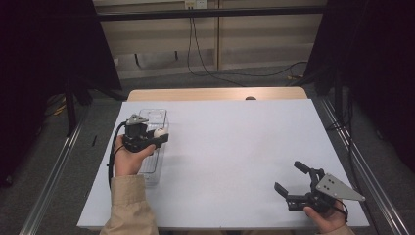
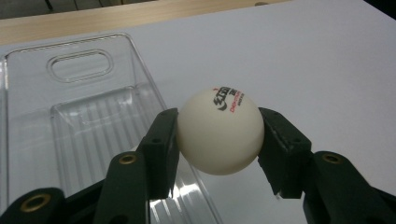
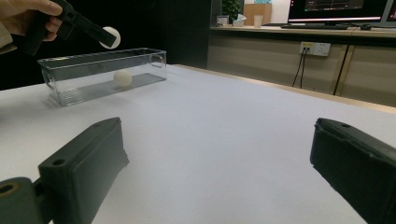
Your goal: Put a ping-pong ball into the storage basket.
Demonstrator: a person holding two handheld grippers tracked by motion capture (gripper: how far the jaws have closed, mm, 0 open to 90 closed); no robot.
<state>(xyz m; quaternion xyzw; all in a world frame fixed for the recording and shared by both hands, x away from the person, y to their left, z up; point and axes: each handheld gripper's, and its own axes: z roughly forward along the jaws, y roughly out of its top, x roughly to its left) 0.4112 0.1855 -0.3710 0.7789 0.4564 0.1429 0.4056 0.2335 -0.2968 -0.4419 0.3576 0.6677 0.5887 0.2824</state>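
Two white balls [image 3: 110, 37] [image 3: 123, 78], one clear bin [image 3: 88, 79], two claws [image 1: 155, 138] [image 1: 291, 178].

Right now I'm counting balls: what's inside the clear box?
One white ball lies inside the clear box. Another ball is held above it by the left tongs.

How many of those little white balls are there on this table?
2. One white ball is clamped in the left gripper above the clear bin; the second ball lies inside that bin. Others may be hidden.

Open white table [image 1: 235, 147] right of clear bin [image 1: 152, 142]
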